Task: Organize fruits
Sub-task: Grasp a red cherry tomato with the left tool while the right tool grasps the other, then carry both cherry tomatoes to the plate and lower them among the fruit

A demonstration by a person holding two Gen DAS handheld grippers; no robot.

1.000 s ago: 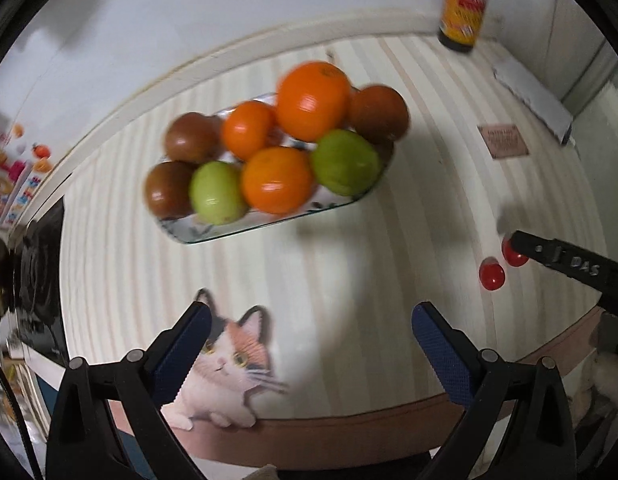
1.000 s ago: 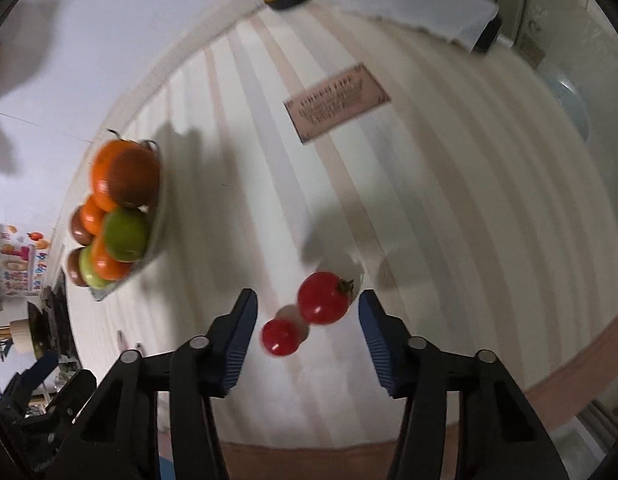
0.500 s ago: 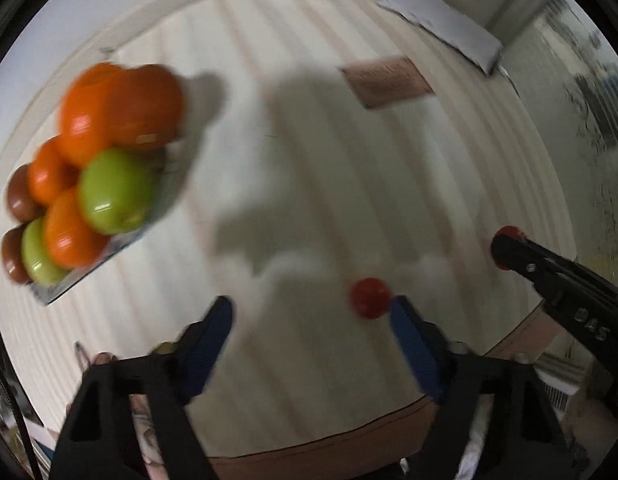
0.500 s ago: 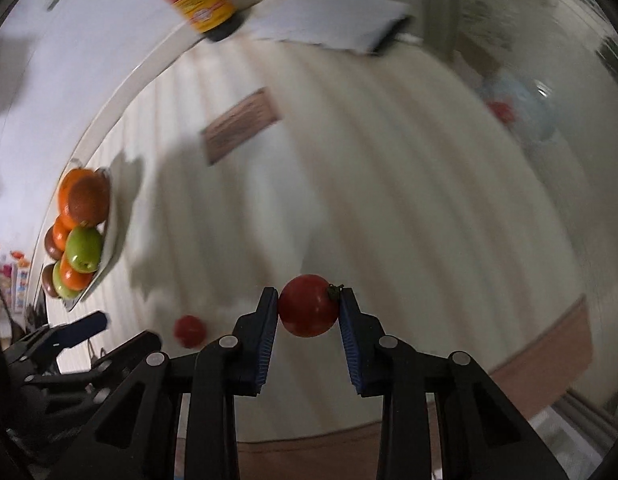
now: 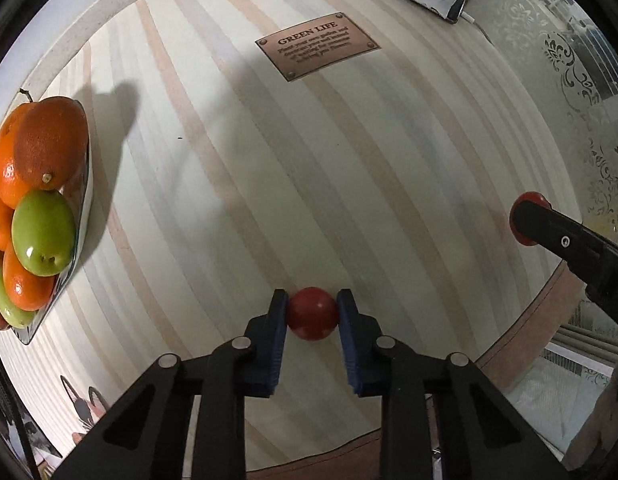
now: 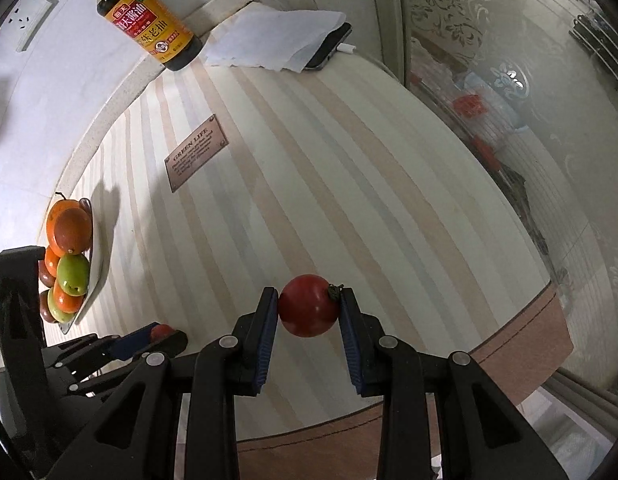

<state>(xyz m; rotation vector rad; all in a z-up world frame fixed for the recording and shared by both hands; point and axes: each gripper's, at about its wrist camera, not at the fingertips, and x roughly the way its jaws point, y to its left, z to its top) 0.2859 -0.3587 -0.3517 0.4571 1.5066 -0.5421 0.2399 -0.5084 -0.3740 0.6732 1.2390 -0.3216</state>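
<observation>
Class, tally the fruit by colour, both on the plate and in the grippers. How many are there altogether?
Red tomatoes: 2
Orange fruits: 3
Green fruits: 2
Brown fruits: 3
Total: 10

Dim, warm light, apparently from above, throws soft shadows across the striped table (image 5: 349,184). Both fisheye views bend at the edges, with dark corners.

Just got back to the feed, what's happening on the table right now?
Each gripper has closed its jaws on a small red tomato. The left gripper pinches the smaller tomato down at the striped tabletop; the right gripper grips the larger tomato, stem to one side. The glass dish, piled with oranges and green fruit, sits off to the left, untouched.
</observation>
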